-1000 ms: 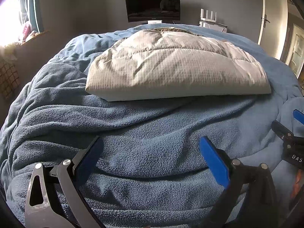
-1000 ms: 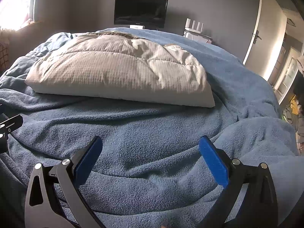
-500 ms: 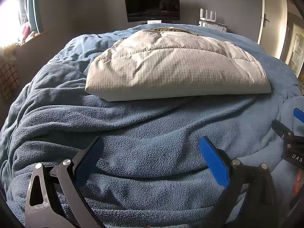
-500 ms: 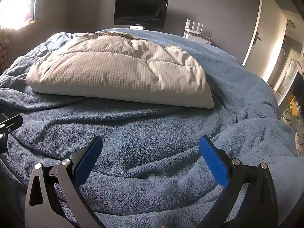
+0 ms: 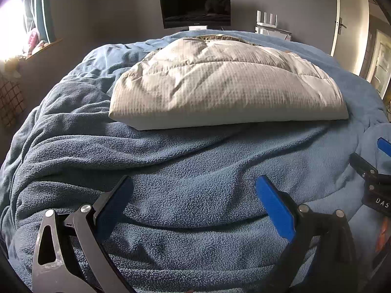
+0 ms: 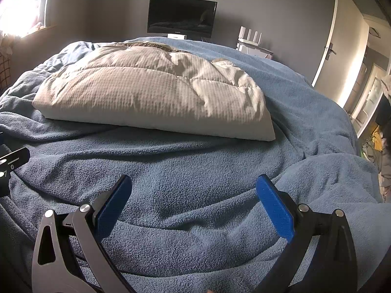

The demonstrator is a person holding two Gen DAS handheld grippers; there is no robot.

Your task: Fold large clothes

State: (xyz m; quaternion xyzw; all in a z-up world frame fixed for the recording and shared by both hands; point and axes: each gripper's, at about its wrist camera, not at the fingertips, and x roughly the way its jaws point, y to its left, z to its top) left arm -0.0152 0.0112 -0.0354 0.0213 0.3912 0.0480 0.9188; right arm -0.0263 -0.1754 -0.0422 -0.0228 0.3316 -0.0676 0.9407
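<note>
While both pairs of jaws are spread wide and nothing is held between them, the left gripper [image 5: 194,200] and the right gripper [image 6: 194,199] are seen low in their frames above a rumpled blue fleece blanket [image 5: 195,161] that covers the bed. Each gripper's blue-padded fingers [image 5: 275,206] are parted with bare fleece showing between them, and whether the tips touch the blanket cannot be told. A folded, puffy beige quilted garment [image 5: 227,83] is laid flat on the blanket across the middle of the left wrist frame, well apart from the fingers; in the right wrist view it [image 6: 151,90] is set in the centre-left, its near folded edge facing the camera. At the right edge of the left wrist frame part of the other gripper [image 5: 371,180] is caught, and a small part of a black tool is glimpsed at the left edge of the right wrist frame. At the top centre of both frames a dark flat screen [image 5: 195,7] is seen against a grey wall, with a white router with upright antennas [image 5: 267,22] to its right. A white door [image 6: 342,36] is visible at the upper right, and a bright window [image 5: 12,26] at the upper left.
</note>
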